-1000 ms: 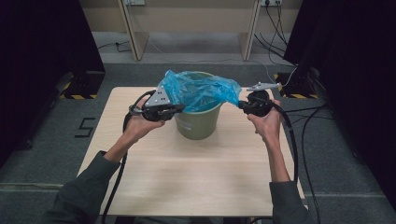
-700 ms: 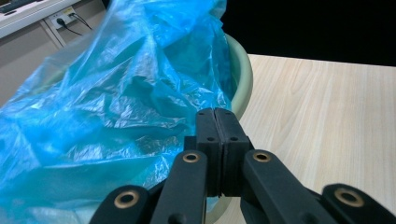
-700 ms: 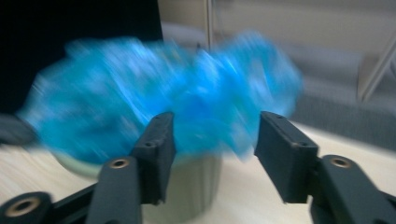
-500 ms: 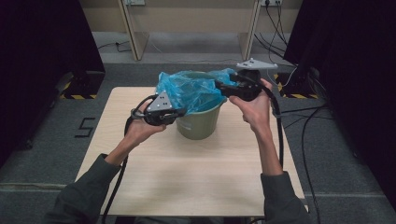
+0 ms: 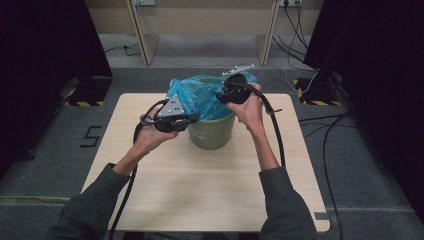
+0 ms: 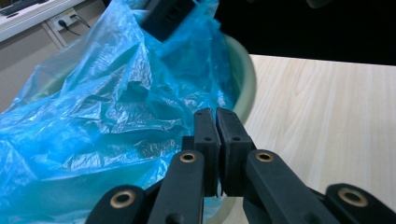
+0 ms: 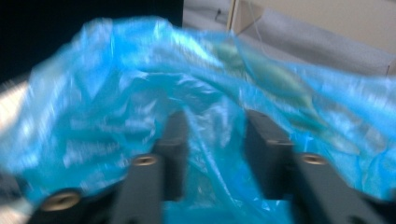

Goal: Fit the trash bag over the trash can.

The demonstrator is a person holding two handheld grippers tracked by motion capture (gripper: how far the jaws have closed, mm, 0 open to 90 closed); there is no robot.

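Note:
A green bucket (image 5: 212, 134) stands at the middle of the wooden table (image 5: 200, 190), lined with a crumpled blue plastic bag (image 5: 192, 97). At the bucket's left rim (image 6: 246, 79), my left gripper (image 5: 194, 118) is shut with its jaws (image 6: 216, 119) pressed together on the bag's edge (image 6: 102, 107). My right gripper (image 5: 221, 95) hovers over the bucket's back right rim. Its jaws (image 7: 215, 123) stand apart and have just been closing, with loose bag film (image 7: 116, 70) between them. That view is blurred.
Cables trail from both grippers across the table and off its sides. Table legs and wall sockets stand beyond the far edge. Black curtains flank both sides, and striped floor markers lie at left and right.
My right gripper has swung left and slightly up, from beside the bucket's right side to over its back rim and the bag. The left gripper has kept still.

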